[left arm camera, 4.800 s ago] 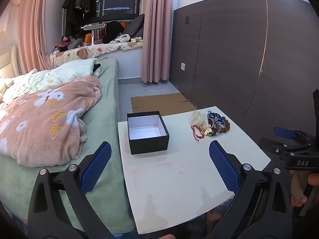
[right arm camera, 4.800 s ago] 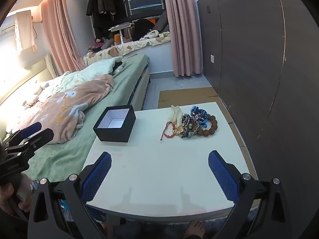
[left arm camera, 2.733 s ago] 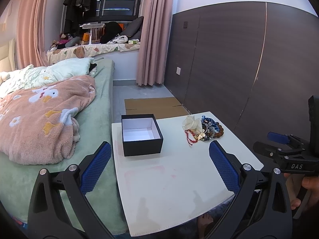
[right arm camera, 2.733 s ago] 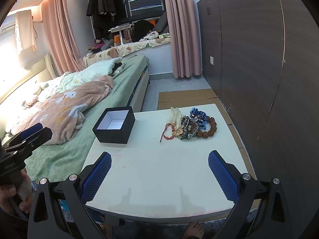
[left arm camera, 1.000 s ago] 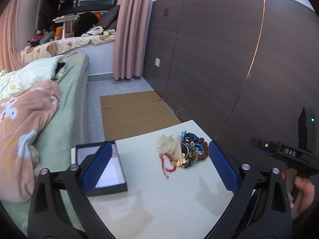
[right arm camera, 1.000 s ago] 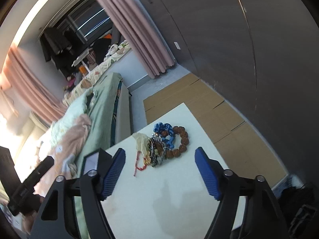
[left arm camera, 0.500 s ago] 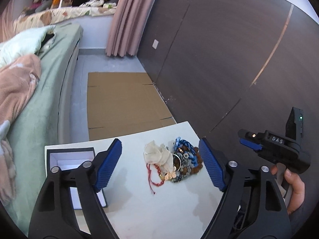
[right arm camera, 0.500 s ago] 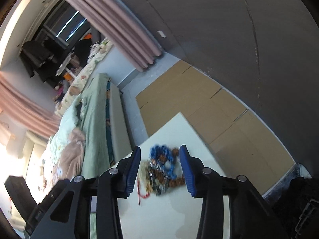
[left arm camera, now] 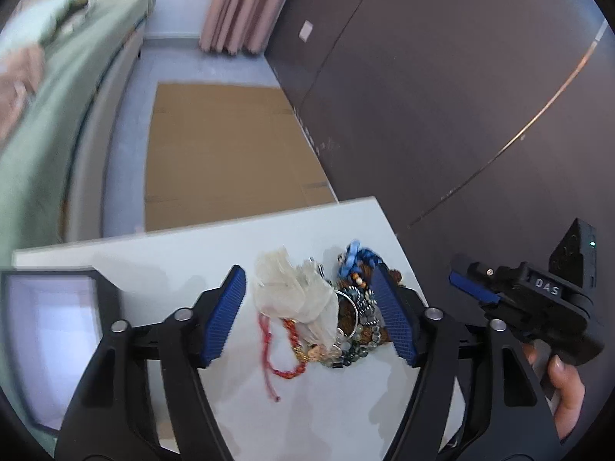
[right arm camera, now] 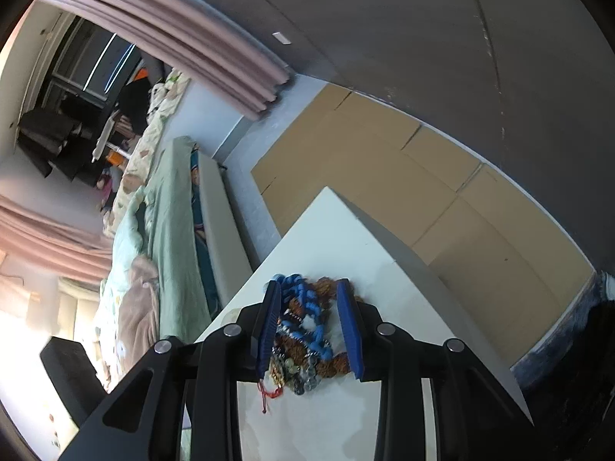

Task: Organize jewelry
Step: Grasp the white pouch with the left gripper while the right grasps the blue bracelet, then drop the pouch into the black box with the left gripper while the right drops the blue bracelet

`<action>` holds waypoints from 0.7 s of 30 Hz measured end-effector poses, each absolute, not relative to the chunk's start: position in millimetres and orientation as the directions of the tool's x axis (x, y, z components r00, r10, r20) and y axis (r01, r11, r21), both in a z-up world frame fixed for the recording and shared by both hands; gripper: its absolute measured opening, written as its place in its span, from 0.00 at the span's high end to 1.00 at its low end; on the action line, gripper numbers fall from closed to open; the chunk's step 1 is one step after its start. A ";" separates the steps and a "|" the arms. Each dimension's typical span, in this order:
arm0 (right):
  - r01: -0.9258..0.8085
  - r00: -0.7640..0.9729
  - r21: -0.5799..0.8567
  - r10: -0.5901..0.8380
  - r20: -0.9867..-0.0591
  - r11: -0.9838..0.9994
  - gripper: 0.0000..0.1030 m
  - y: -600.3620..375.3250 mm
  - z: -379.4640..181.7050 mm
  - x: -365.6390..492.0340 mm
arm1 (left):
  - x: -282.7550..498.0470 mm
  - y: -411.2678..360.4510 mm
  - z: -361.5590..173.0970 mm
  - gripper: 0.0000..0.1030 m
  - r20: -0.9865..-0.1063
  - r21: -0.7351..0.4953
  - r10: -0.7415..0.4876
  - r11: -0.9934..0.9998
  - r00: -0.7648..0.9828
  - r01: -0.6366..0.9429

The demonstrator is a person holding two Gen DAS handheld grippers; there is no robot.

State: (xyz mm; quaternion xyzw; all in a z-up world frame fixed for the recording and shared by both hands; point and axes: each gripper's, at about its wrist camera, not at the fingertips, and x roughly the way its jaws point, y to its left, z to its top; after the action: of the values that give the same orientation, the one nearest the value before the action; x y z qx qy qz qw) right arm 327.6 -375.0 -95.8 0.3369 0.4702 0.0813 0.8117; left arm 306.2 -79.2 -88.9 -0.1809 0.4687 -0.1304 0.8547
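A tangled jewelry pile lies on the white table (left arm camera: 153, 253): a white gauze pouch (left arm camera: 296, 299), a red cord bracelet (left arm camera: 282, 365), a blue bracelet (left arm camera: 361, 259) and dark bead strands (left arm camera: 357, 342). My left gripper (left arm camera: 307, 315) hovers over the pile with its jaws closing; the pouch and beads show between the pads, which do not press on them. My right gripper (right arm camera: 307, 326) straddles the blue bracelet (right arm camera: 307, 307) and brown beads (right arm camera: 330, 368), its jaws narrow and closing, not visibly clamped. An open black box (left arm camera: 50, 326) with a white inside stands at the left.
A dark panelled wall (left arm camera: 442, 96) runs close along the table's right side. Flat cardboard (left arm camera: 226, 146) lies on the floor beyond the table. A bed with green sheets (right arm camera: 169, 238) lies to the left. A hand holds the right gripper's body (left arm camera: 538, 299) off the table's right edge.
Both grippers have dropped and moved in over the jewelry pile, and both pairs of jaws have narrowed. The black box has slid to the left edge of the left wrist view.
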 end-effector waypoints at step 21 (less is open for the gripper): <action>0.185 0.421 0.592 0.481 -0.769 0.784 0.71 -341.3 -138.4 346.1 | 291.5 -60.6 -97.6 0.97 -0.732 -0.481 -0.416 0.876 0.539 0.023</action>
State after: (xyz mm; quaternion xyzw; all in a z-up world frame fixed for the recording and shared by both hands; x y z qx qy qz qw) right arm 346.1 -341.3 -138.4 0.3144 0.5297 0.0948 0.7821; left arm 291.5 -60.6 -97.6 -0.2125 0.4623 -0.1289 0.8512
